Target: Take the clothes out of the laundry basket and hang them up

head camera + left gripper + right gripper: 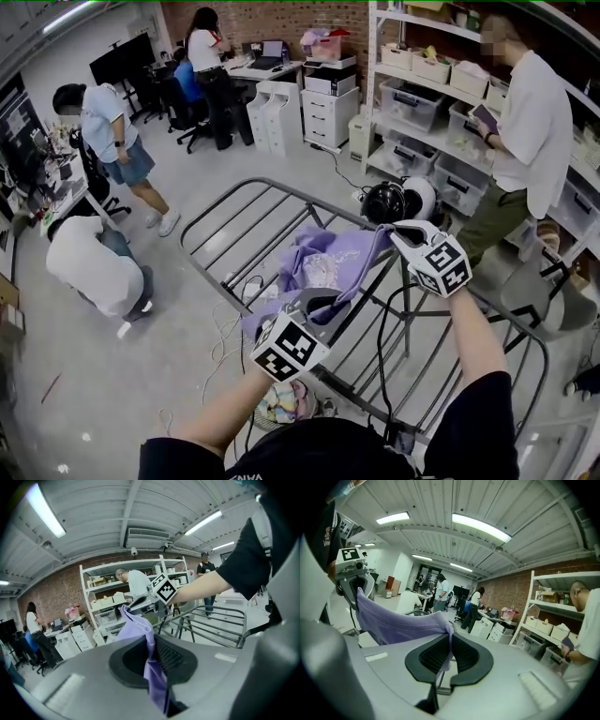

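Purple cloth, the garment (330, 265), is stretched between both grippers and lies over the middle rails of the grey drying rack (221, 212), sagging across the bars towards its near edge. The left gripper (153, 660) has its jaws together on one edge of the garment, and a fold hangs down through the slot between the pads. The right gripper (449, 654) is likewise clamped on another edge, with the fabric running from it to the left one.

Under the rack's near edge, seen through the bars, sits the laundry basket (286, 405). Its rim hardly shows, and it holds a bundle of pastel cloth. Against the right wall stands white shelving (377, 112) loaded with clear plastic bins (412, 101) and pale boxes; what they contain cannot be told. A black helmet (382, 202) and a white one sit by the rack's far right corner.

Pale grey floor (122, 375) carries loose cables beside the rack's left edge. Beyond are a brick back wall, white drawer units (328, 105), desks with monitors and office chairs. One person stands at the shelving, one crouches at the left, and others stand near the desks. Overhead are strip lights on a ribbed white ceiling.
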`<action>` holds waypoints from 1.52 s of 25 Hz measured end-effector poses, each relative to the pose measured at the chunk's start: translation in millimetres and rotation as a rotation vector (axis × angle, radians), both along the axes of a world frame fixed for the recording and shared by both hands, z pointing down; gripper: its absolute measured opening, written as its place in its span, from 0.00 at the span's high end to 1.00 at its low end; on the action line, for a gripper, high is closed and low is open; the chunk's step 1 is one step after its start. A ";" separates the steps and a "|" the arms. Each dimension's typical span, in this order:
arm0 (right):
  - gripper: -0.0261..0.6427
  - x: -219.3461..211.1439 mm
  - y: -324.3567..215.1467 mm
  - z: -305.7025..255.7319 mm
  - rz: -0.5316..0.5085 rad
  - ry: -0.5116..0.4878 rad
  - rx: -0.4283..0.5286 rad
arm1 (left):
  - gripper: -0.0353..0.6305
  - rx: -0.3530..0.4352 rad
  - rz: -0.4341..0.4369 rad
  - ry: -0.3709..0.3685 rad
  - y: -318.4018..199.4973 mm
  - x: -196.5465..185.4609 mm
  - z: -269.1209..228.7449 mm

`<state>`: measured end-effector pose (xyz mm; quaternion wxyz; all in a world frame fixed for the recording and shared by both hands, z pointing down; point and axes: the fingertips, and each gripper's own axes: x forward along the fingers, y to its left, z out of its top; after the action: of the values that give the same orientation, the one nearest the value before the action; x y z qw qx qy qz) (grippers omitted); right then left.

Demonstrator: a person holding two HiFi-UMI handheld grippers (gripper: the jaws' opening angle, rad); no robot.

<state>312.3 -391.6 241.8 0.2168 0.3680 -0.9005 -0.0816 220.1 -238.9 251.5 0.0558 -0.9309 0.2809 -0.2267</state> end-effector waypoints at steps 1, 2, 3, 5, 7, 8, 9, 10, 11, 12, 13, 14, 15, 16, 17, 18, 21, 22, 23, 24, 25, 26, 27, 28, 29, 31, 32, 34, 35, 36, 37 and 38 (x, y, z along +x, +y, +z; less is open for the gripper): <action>0.92 5.2 4.4 10.4 0.001 0.014 -0.015 | 0.91 -0.017 0.011 0.001 3.9 5.1 8.2; 0.92 10.2 8.5 20.8 0.003 0.029 -0.030 | 0.91 -0.033 0.019 -0.001 7.1 9.3 16.3; 0.92 14.9 12.5 31.3 0.006 0.045 -0.046 | 0.91 -0.048 0.023 -0.008 9.8 12.6 24.7; 0.92 23.0 19.6 51.6 0.013 0.077 -0.079 | 0.91 -0.079 0.025 -0.032 14.0 16.5 42.3; 0.92 28.9 25.3 69.1 0.021 0.103 -0.110 | 0.91 -0.113 0.023 -0.050 16.8 18.5 57.8; 0.92 31.3 27.2 75.9 0.027 0.109 -0.123 | 0.91 -0.128 0.021 -0.053 17.8 19.4 63.6; 0.92 33.3 28.5 81.2 0.034 0.108 -0.132 | 0.91 -0.140 0.018 -0.055 18.6 20.5 68.2; 0.92 34.9 29.3 85.4 0.040 0.102 -0.139 | 0.91 -0.148 0.015 -0.057 19.5 21.6 72.2; 0.92 35.9 30.0 88.9 0.047 0.095 -0.144 | 0.91 -0.152 0.013 -0.062 20.5 22.5 76.0; 0.92 36.1 30.6 92.2 0.052 0.091 -0.149 | 0.91 -0.154 0.012 -0.070 21.7 22.9 80.1; 0.92 35.6 31.3 95.7 0.056 0.091 -0.154 | 0.91 -0.156 0.010 -0.081 22.9 22.5 84.6; 0.92 34.4 31.9 99.3 0.057 0.097 -0.159 | 0.91 -0.159 0.005 -0.092 23.8 21.2 89.3; 0.92 32.8 32.3 103.1 0.056 0.106 -0.164 | 0.91 -0.163 -0.002 -0.102 24.2 19.1 94.1; 0.92 31.3 32.6 106.5 0.052 0.118 -0.167 | 0.91 -0.169 -0.013 -0.108 24.3 16.6 98.5; 0.92 29.7 32.8 109.2 0.048 0.129 -0.169 | 0.91 -0.174 -0.024 -0.111 24.2 13.9 102.3; 0.92 28.1 32.5 111.0 0.045 0.136 -0.170 | 0.91 -0.178 -0.035 -0.113 24.1 11.2 105.4; 0.91 22.4 26.5 112.4 0.059 0.148 -0.181 | 0.91 -0.194 -0.043 -0.120 25.9 4.9 111.5; 0.91 21.0 22.6 112.9 0.074 0.156 -0.186 | 0.90 -0.204 -0.039 -0.121 27.2 3.5 113.0; 0.91 20.6 18.2 114.0 0.094 0.167 -0.194 | 0.90 -0.213 -0.037 -0.121 28.4 2.1 114.5; 0.90 21.2 13.5 115.9 0.118 0.181 -0.205 | 0.90 -0.221 -0.037 -0.120 29.5 0.3 116.2; 0.89 22.3 9.2 117.6 0.141 0.197 -0.215 | 0.89 -0.227 -0.041 -0.121 30.2 -2.3 117.8; 0.88 23.3 5.8 118.6 0.158 0.212 -0.225 | 0.88 -0.233 -0.049 -0.122 30.5 -6.0 119.1; 0.85 23.7 3.7 118.4 0.166 0.225 -0.233 | 0.86 -0.236 -0.060 -0.121 30.2 -11.0 119.7; 0.83 23.7 2.7 117.6 0.168 0.236 -0.241 | 0.86 -0.237 -0.075 -0.119 29.1 -17.4 119.5; 0.82 23.8 2.8 117.0 0.164 0.246 -0.253 | 0.85 -0.236 -0.093 -0.116 27.1 -25.1 118.7; 0.80 26.8 3.9 118.2 0.159 0.271 -0.282 | 0.85 -0.223 -0.147 -0.108 18.2 -44.6 116.6; 0.79 29.7 4.4 119.8 0.162 0.288 -0.294 | 0.85 -0.211 -0.181 -0.106 11.1 -56.3 115.4; 0.76 36.0 6.1 123.3 0.172 0.315 -0.313 | 0.83 -0.188 -0.251 -0.110 -5.4 -80.5 112.9; 0.75 39.4 7.4 124.7 0.177 0.322 -0.321 | 0.81 -0.181 -0.276 -0.115 -13.2 -90.8 111.9; 0.74 42.6 8.6 125.7 0.182 0.327 -0.330 | 0.80 -0.177 -0.295 -0.121 -20.3 -99.3 110.9; 0.72 45.6 9.4 126.6 0.186 0.329 -0.339 | 0.80 -0.176 -0.309 -0.126 -26.8 -106.4 110.3; 0.72 48.4 9.9 127.3 0.190 0.332 -0.347 | 0.80 -0.176 -0.320 -0.131 -32.6 -112.0 110.0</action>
<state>360.7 -381.7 369.1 0.4284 0.3896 -0.8145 0.0357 108.1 -271.5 361.5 -0.0444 -0.8589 0.4002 -0.3165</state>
